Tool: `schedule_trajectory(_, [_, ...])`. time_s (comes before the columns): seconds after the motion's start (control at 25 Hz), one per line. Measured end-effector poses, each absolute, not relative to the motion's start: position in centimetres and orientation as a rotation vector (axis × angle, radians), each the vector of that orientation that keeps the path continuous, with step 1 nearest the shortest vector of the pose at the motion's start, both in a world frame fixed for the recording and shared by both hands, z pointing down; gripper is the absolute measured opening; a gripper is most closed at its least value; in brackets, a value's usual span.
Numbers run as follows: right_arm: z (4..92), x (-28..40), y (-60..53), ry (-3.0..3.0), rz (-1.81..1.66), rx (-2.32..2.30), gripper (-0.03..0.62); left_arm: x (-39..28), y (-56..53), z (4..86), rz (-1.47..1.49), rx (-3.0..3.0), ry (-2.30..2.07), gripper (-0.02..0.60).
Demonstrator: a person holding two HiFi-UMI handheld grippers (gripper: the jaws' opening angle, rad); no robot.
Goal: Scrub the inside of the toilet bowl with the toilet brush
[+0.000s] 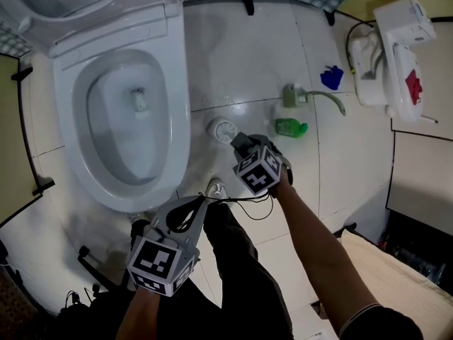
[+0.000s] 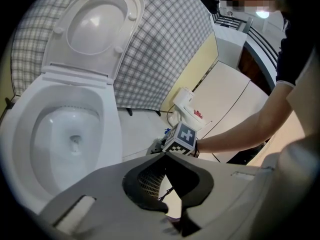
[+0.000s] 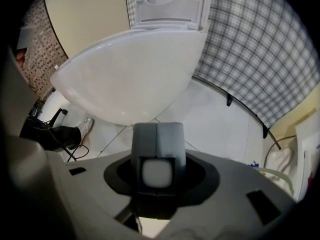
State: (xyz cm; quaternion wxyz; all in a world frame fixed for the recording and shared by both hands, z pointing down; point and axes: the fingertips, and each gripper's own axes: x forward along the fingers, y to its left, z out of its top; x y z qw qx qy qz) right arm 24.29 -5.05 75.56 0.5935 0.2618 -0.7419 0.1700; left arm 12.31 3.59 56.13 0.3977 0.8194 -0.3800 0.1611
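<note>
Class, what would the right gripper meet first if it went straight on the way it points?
Probably the white round object, or the floor beside it; depth is unclear.

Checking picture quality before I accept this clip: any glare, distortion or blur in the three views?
Head view: glossy floor throws soft glare, otherwise sharp. Left gripper view: fisheye bend, black corners, a blown-out light top right. Right gripper view: same bend and dark rim; the toilet bulges, near parts soft.

My toilet bowl (image 1: pixel 120 119) is white, and the floor tiles (image 1: pixel 241 55) are pale grey-white. The wall covering (image 2: pixel 165 59) is grey-and-white check. A bottle (image 1: pixel 291 127) is green. My right tool (image 1: pixel 241 142) carries a black-and-white marker cube (image 1: pixel 258 171).
</note>
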Motion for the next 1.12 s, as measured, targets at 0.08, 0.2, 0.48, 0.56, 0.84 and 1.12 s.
schedule_trajectory(0.08, [76.2, 24.1, -5.2, -1.714, 0.405, 0.607, 0.184, 12.1, 3.6, 56.0, 0.416, 2.077, -0.958, 0.008])
schedule_trajectory(0.2, [76.2, 23.6, -5.4, -1.702, 0.443, 0.619, 0.185, 11.6, 3.4, 55.7, 0.411, 2.076, -0.973, 0.008])
schedule_trajectory(0.48, [75.6, 23.7, -6.5, -1.694, 0.443, 0.704, 0.214, 9.7, 2.6, 54.2, 0.396, 2.083, -1.029, 0.008])
schedule_trajectory(0.56, [74.9, 23.9, -6.7, -1.702, 0.446, 0.738, 0.272, 8.9, 2.5, 53.5, 0.396, 2.087, -1.046, 0.008])
schedule_trajectory(0.84, [67.0, 25.8, -5.0, -1.689, 0.448, 0.853, 0.283, 4.3, 2.6, 48.2, 0.421, 2.098, -1.135, 0.008])
schedule_trajectory(1.12, [50.0, 20.4, -4.0, -1.938, 0.39, 1.061, 0.281, -2.3, 3.1, 39.5, 0.476, 2.111, -1.288, 0.009])
